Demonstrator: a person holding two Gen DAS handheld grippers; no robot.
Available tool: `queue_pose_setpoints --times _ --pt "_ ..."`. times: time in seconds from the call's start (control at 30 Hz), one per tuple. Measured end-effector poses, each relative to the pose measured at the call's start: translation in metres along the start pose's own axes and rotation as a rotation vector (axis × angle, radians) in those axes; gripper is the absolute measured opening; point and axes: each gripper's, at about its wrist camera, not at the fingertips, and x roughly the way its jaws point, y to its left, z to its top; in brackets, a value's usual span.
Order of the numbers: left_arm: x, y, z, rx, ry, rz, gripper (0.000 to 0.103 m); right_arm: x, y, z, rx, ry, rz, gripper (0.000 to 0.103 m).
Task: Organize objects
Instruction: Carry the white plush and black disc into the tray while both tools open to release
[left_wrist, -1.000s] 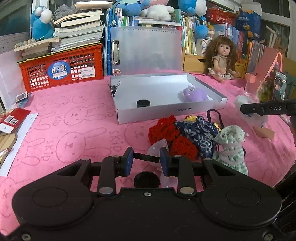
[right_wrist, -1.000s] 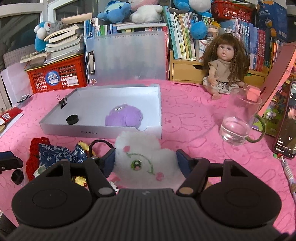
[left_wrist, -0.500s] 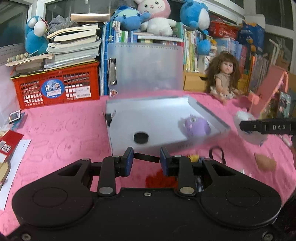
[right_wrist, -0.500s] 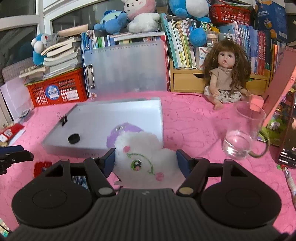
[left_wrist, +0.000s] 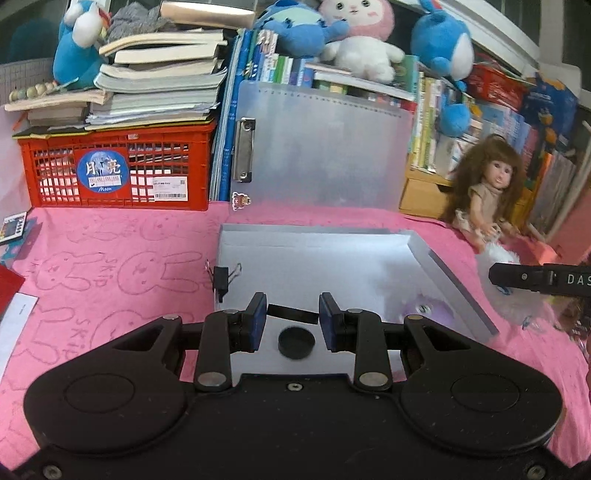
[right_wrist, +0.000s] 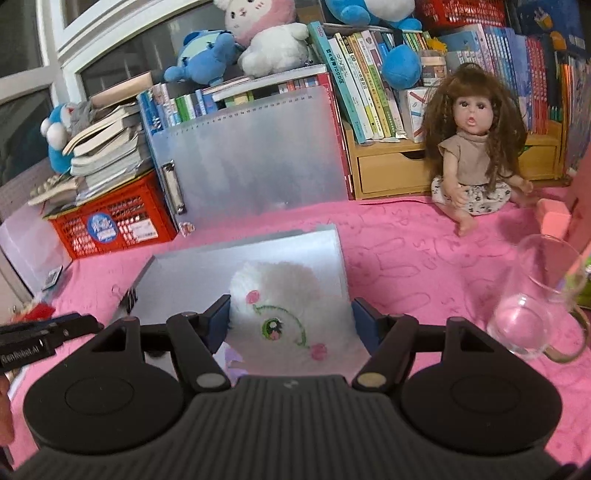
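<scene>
Fluffy white plush (right_wrist: 286, 314), soft and round, squeezed between the right gripper (right_wrist: 291, 321) fingers, held over the tray (left_wrist: 454, 280) to drop in. Left gripper (left_wrist: 292, 321) part open, clamped on a thin black strip. Below, inside: hard black cap (left_wrist: 296, 342), purple plush (left_wrist: 430, 314). Farther back, binder clip (left_wrist: 221, 277) on the rim.

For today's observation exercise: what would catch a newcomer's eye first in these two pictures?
First, the fluffy white plush toy clamped in the right gripper, held over the grey tray. Next, the long-haired doll sitting on the pink cloth by the bookshelf. In the left view, a black cap lies in the tray.
</scene>
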Motion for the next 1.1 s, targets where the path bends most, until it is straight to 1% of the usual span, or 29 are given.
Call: queue_pose_setpoints --times 0.13,0.23,0.47,0.57,0.9,1.1 --pt "0.024 0.006 0.009 -0.032 0.011 0.014 0.029 0.022 0.001 0.01 0.034 0.014 0.009 0.071" --pt "0.041 0.011 0.012 -0.049 0.021 0.026 0.029 0.039 0.004 0.013 0.02 0.019 -0.019 0.071" --pt "0.07 0.016 0.009 -0.043 0.046 0.041 0.029 0.07 0.001 0.012 0.031 0.047 -0.061 0.071" --pt "0.078 0.016 0.007 -0.036 0.055 0.041 0.029 0.079 -0.001 0.013 0.047 0.059 -0.061 0.071" --pt "0.099 0.009 0.0 0.013 0.086 0.047 0.029 0.104 0.003 0.011 0.012 0.08 -0.09 0.071" --pt "0.106 0.004 -0.005 0.044 0.103 0.043 0.029 0.114 0.0 0.006 0.027 0.105 -0.077 0.07"
